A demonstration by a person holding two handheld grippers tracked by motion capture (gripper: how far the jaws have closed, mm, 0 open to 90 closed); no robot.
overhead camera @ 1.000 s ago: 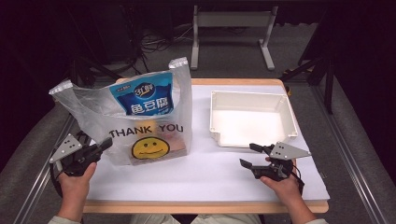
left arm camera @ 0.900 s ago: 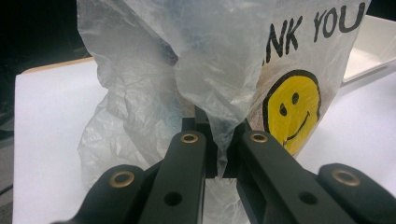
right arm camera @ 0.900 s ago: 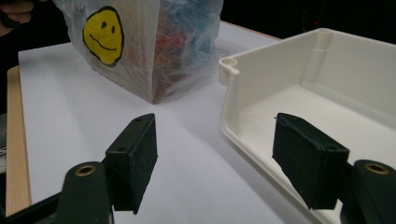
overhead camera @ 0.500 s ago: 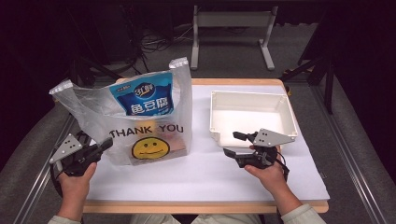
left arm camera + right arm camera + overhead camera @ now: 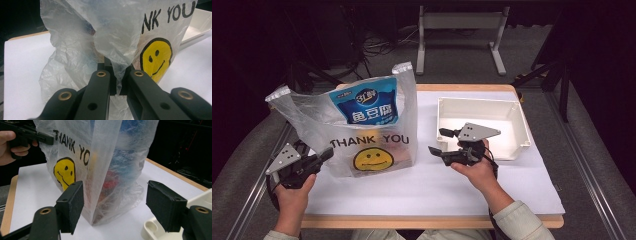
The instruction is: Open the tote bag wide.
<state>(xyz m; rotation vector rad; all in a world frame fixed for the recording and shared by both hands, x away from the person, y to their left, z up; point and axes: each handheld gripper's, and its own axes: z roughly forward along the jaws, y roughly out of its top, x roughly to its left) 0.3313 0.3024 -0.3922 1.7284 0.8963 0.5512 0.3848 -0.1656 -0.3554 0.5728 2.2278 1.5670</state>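
Note:
A clear plastic bag point(image 5: 377, 145) printed "THANK YOU" with a yellow smiley stands upright on the left half of the table. A blue packet point(image 5: 368, 106) sticks up inside it, and something red point(image 5: 110, 181) shows low down through the plastic. My left gripper point(image 5: 324, 156) is shut on a fold of the bag's lower left side; in the left gripper view the jaws point(image 5: 117, 72) pinch that crumpled film point(image 5: 120, 32). My right gripper point(image 5: 438, 141) is open, level and pointing left, a short way from the bag's right edge. The bag's corner point(image 5: 107, 157) shows between and beyond its jaws point(image 5: 118, 205).
An empty white tray point(image 5: 522, 127) sits at the right, just behind my right hand; its corner point(image 5: 155, 230) lies under the right jaw. A white sheet point(image 5: 422, 185) covers the wooden tabletop. Dark floor, cables and a metal stand lie beyond the far edge.
My right gripper has moved left and slightly up, from the table's front right to in front of the tray near the bag. The left gripper and bag have stayed still.

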